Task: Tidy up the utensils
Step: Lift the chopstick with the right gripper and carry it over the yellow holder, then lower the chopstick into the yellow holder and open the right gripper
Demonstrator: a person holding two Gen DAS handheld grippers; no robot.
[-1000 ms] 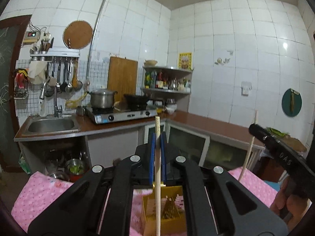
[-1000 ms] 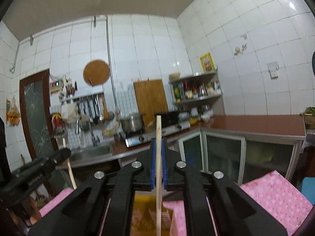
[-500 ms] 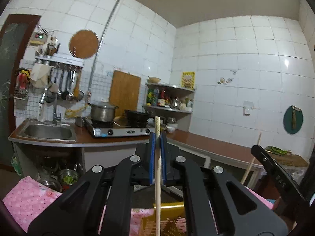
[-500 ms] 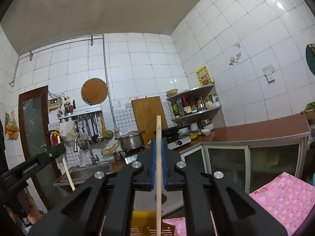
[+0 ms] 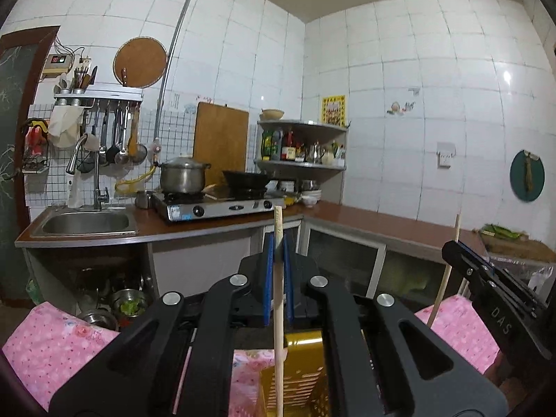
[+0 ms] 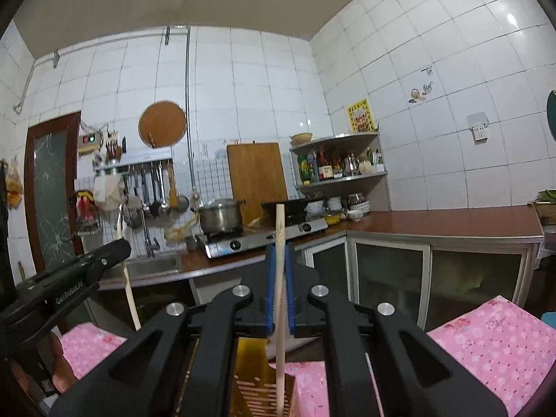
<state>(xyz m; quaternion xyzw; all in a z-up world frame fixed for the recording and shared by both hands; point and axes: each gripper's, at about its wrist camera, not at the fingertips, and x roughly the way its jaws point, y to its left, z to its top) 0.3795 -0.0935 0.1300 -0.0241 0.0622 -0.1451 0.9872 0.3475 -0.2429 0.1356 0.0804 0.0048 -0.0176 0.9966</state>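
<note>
The left claw (image 5: 278,253) is pinching a wooden chopstick (image 5: 278,312) between its blue pads, the stick standing upright with its top poking above the pads and its lower end reaching down into a yellow slotted basket (image 5: 305,382) that sits on a pink flowered cloth (image 5: 52,340). The right claw (image 6: 278,260) is likewise pressed tight on a second chopstick (image 6: 280,295), also upright, with its lower end over or inside the same yellow basket (image 6: 250,375), whose slatted wall shows just below the fingers. In the left wrist view the right claw (image 5: 455,248) appears at the right edge, its chopstick (image 5: 443,278) slanting down toward the pink cloth; in the right wrist view the left claw (image 6: 118,246) shows at the left edge with its stick (image 6: 128,292) hanging below it, and part of a hand (image 6: 59,365) is visible beneath. Far behind stands a brown worktop (image 5: 365,215) with a steel sink (image 5: 87,222) at the left, a gas stove (image 5: 215,205) carrying a steel pot (image 5: 182,175), a wooden cutting board (image 5: 220,139) leaning on the tiled wall, and a corner shelf (image 5: 302,165) of bottles.
</note>
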